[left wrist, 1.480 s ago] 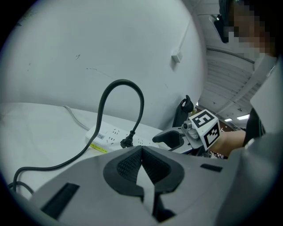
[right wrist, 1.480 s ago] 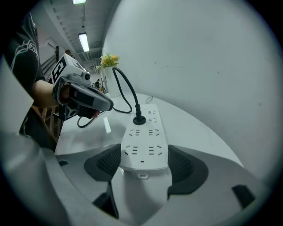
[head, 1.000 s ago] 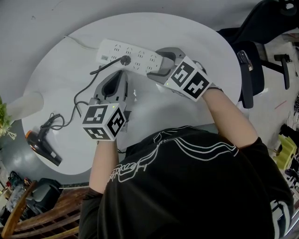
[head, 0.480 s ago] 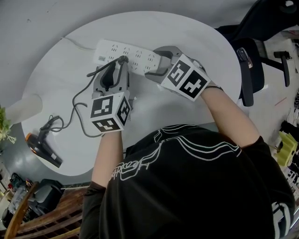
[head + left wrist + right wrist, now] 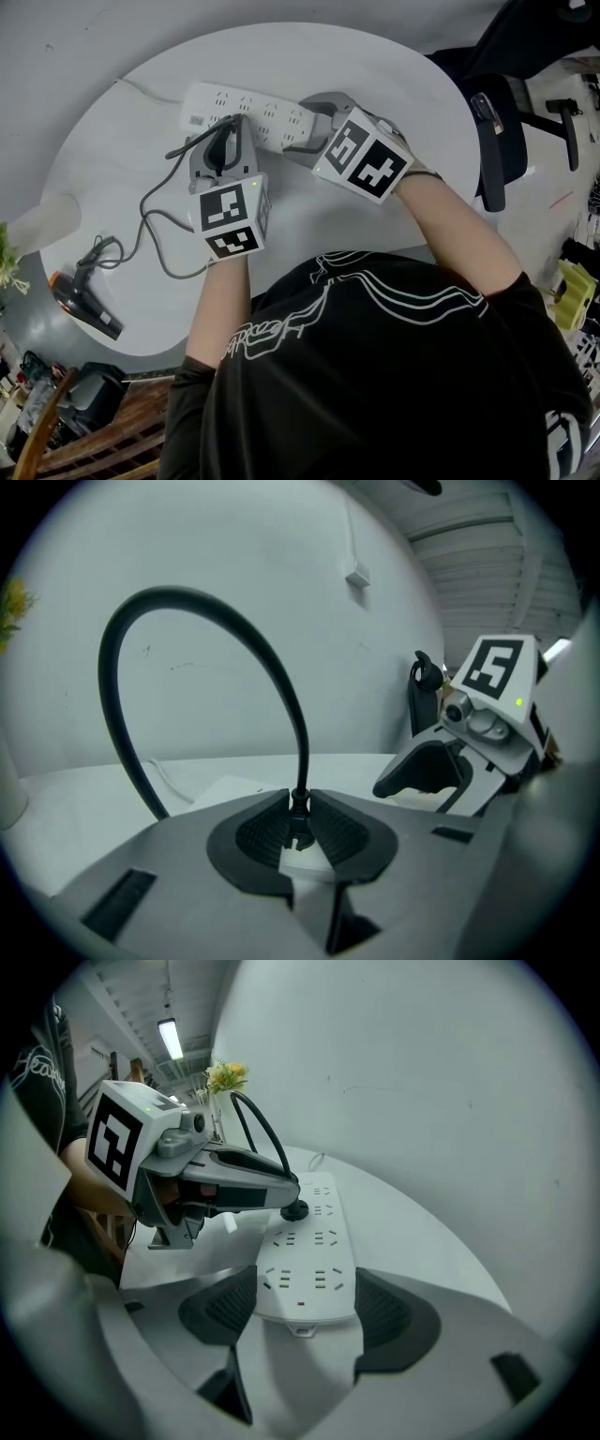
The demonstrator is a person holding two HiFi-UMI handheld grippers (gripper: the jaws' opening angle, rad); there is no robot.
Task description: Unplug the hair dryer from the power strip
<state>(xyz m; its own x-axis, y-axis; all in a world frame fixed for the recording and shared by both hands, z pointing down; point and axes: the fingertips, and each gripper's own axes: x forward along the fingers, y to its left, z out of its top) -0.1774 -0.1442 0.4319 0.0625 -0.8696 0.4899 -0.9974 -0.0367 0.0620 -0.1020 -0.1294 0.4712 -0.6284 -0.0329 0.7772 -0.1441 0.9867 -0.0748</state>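
Observation:
A white power strip [image 5: 262,114] lies across the far part of the round table [image 5: 375,56]. The black plug [image 5: 294,1210] of the hair dryer sits in a socket near the strip's middle. My left gripper [image 5: 236,125] is shut on that plug, and in the left gripper view its pads [image 5: 267,832] pinch the plug's neck where the cord [image 5: 281,686] arches up. My right gripper [image 5: 302,127] is shut on the strip's right end, with one pad on each long side [image 5: 305,1314]. The black hair dryer [image 5: 82,298] lies at the table's left edge, joined to the plug by a grey cord [image 5: 155,202].
A pale vase [image 5: 42,216] holding flowers [image 5: 225,1074] stands at the table's left rim. A black office chair [image 5: 506,122] is at the right, and a wooden chair [image 5: 84,441] is at the lower left. The person's torso covers the near table edge.
My left gripper moved forward from the table's middle to the strip and closed on the plug. The right gripper stayed on the strip's end.

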